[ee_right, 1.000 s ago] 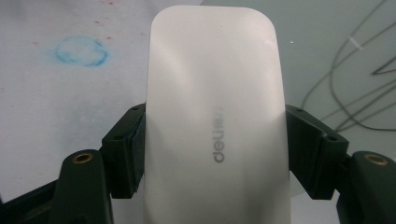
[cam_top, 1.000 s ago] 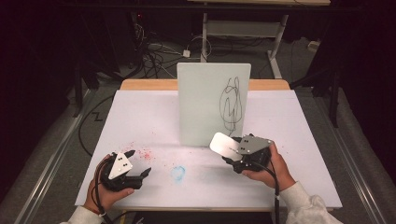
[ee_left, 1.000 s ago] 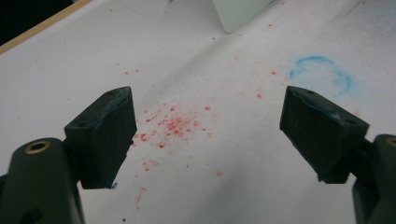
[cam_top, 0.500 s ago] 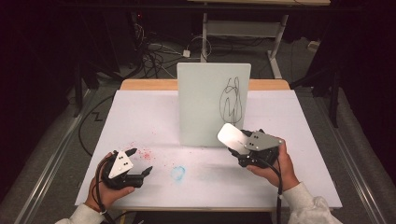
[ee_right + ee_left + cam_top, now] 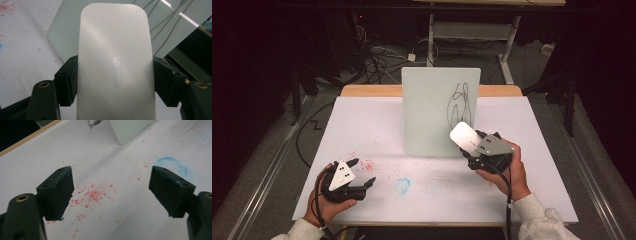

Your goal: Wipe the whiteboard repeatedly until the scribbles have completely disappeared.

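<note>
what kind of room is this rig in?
Probably a lab or workshop, not a home: loose cables on the floor, a metal-framed bench behind, and a paper-covered table holding an upright whiteboard.

smooth eraser, matt jaws, glossy board

silvery satin-finish eraser [image 5: 115,65] with embossed lettering; matt black plastic-looking jaws; glossy whiteboard [image 5: 439,110]; matt white table cover [image 5: 362,125] stained with powder.
</note>
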The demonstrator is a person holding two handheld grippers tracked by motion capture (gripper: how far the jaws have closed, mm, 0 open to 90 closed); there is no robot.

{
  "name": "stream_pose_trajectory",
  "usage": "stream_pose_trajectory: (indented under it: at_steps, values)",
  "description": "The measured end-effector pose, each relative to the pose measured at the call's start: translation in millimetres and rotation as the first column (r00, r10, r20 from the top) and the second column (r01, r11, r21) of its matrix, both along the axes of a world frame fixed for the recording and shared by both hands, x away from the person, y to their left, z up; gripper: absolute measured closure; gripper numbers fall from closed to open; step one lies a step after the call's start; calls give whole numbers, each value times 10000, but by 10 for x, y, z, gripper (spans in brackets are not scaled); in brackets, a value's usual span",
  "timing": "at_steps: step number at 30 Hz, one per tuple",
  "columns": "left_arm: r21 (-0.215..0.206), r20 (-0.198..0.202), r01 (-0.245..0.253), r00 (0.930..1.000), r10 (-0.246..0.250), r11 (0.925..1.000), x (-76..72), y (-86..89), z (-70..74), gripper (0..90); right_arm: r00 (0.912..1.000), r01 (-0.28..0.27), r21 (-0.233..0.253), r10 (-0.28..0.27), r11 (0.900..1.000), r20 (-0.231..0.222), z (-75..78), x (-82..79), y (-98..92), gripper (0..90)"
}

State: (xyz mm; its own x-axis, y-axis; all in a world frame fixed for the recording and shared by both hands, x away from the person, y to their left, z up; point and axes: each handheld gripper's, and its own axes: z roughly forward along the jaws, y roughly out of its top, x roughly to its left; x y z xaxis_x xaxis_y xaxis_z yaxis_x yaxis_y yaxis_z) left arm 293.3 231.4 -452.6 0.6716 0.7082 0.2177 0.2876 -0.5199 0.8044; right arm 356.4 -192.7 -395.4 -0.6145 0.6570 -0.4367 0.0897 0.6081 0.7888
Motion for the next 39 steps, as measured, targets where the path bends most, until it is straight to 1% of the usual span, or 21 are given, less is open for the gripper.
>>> stream_pose_trajectory:
  at_steps: [1,2,3,4,6,10,12,16,18,20,21,22,24,27,28,30,32,33,34,36,39]
  values:
    - [42,8,2,10000,-2,10000,-4,-8,-1,192,10000,0,0,0,10000,0,0,0,0,309]
    - [99,4,30,10000,-30,9999,-5,-15,-2,193,9999,116,52,-116,9999,98,7,5,-4,309]
    - [123,-9,56,10000,-56,9999,-2,-20,-5,192,9990,345,170,-349,9993,278,34,19,-18,309]
    - [136,-38,62,10000,-61,9999,3,-22,-8,192,9990,345,170,-349,9993,278,34,19,-18,309]
    - [176,-33,25,10000,-24,9998,12,-22,-13,192,9973,540,376,-558,9978,476,68,35,-36,308]
    - [91,-13,-122,9999,122,9999,0,-6,-11,190,9922,907,680,-960,9936,793,144,86,-58,309]
    - [104,13,-132,9999,132,9999,-8,-4,-7,189,9907,983,705,-1043,9927,869,184,113,-56,308]
    - [168,34,-160,9999,159,9997,-5,-14,-13,188,9856,1114,741,-1197,9910,1196,277,168,-21,309]
    - [197,-37,-144,9999,145,9997,2,-12,-23,187,9800,1257,708,-1350,9895,1464,323,199,-4,308]
    - [200,-53,-157,9999,158,9997,5,-7,-27,187,9785,1277,885,-1400,9879,1511,366,241,-1,308]
    - [179,-45,-160,9999,160,9997,5,-5,-25,187,9744,1427,984,-1572,9849,1608,401,279,15,308]
    - [157,-23,-168,9999,169,9997,4,-4,-23,187,9744,1427,984,-1572,9849,1608,401,279,15,308]
    - [170,-17,-148,9999,148,9997,3,-7,-23,187,9674,1603,975,-1760,9822,1821,432,306,46,308]
    - [209,-56,-154,9999,155,9997,5,-15,-30,186,9549,1850,1236,-2080,9749,2118,511,368,104,308]
    - [240,-36,-201,9998,201,9995,5,-17,-30,186,9549,1850,1236,-2080,9749,2118,511,368,104,308]
    - [205,-33,-214,9998,214,9996,6,-15,-30,186,9495,1924,1391,-2201,9714,2236,544,397,135,308]
    - [182,-27,-225,9997,226,9996,6,-11,-30,186,9458,1906,1420,-2204,9714,2384,569,432,162,308]
    - [193,-32,-228,9997,228,9996,7,-10,-31,187,9453,1913,1462,-2223,9706,2389,595,475,183,308]
    - [201,-41,-229,9997,230,9995,7,-11,-32,187,9453,1913,1462,-2223,9706,2389,595,475,183,308]
    - [201,-69,-207,9998,209,9996,8,-14,-36,186,9419,1999,1468,-2313,9688,2436,617,507,208,308]
    - [210,-64,-166,9998,168,9996,5,-16,-35,188,9412,1966,1554,-2308,9681,2467,632,542,230,308]
